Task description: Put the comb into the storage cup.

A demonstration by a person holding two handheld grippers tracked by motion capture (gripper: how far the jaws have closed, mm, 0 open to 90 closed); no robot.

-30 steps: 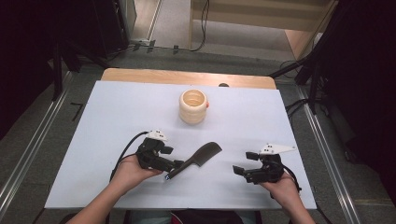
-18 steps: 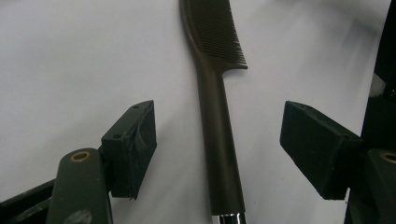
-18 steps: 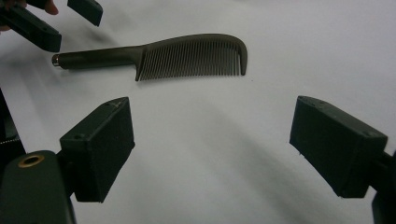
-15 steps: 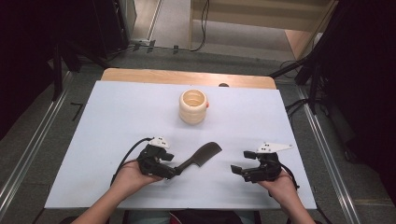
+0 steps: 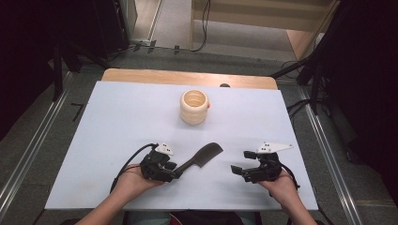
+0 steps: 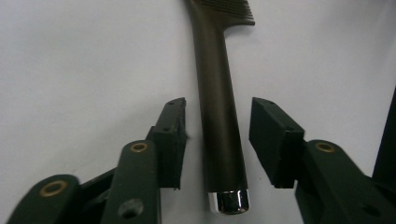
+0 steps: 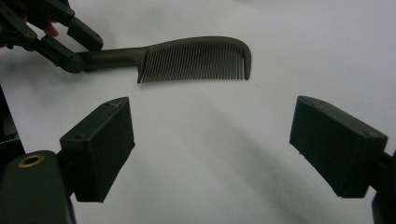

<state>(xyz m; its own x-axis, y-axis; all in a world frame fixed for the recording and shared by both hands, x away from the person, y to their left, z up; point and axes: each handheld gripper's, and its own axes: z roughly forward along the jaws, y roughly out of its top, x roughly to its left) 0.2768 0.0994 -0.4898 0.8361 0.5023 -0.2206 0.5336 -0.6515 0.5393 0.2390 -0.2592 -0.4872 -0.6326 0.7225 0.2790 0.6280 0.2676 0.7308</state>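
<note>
A: How did the comb look?

B: Dark, with a chrome-capped handle lying between the left gripper's pads, which had just been closing but stood clear of it.

A: What did the right gripper view add?

B: The teeth, beyond the right gripper's wide-open jaws.

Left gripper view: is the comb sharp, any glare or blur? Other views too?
Left gripper view: comb handle fairly sharp, bright glint on its metal end cap, teeth cropped at the top edge. Right gripper view: comb teeth crisp, near pads soft, faint shadows. High view: table evenly lit, surroundings dark.
</note>
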